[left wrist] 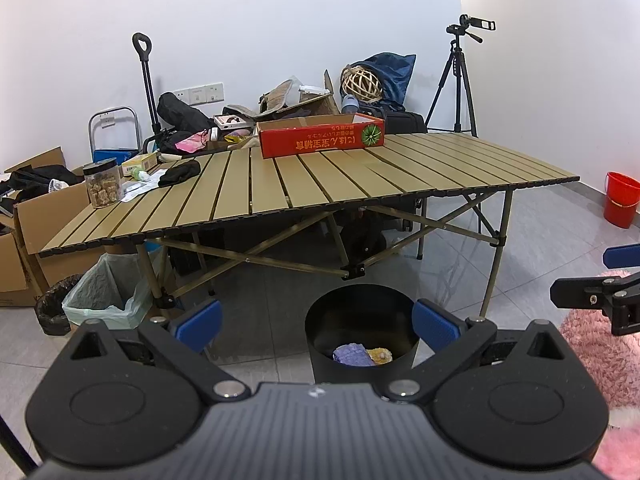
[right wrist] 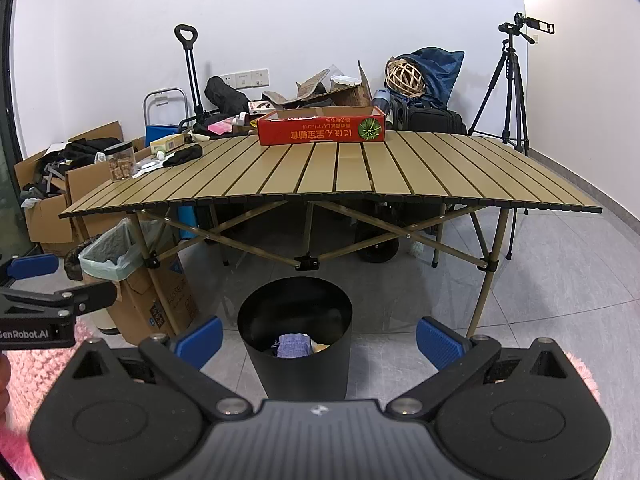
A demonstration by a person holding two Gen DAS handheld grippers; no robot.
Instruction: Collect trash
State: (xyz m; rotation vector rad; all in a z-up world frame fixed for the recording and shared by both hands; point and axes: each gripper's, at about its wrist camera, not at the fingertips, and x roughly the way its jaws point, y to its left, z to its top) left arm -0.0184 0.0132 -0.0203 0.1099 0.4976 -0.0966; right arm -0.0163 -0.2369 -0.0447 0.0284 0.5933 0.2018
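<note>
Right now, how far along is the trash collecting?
Done: a purple wad and a yellow scrap lie in the round black bin. In hand: nothing; left gripper and right gripper are open. Left: white wrappers beside the black cloth on the slatted table.

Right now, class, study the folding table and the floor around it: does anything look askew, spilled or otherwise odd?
Nothing looks spilled or broken. One oddity: the red carton at the table's far edge shows its printing upside down from here. The black bin stands upright and already holds crumpled items.
</note>
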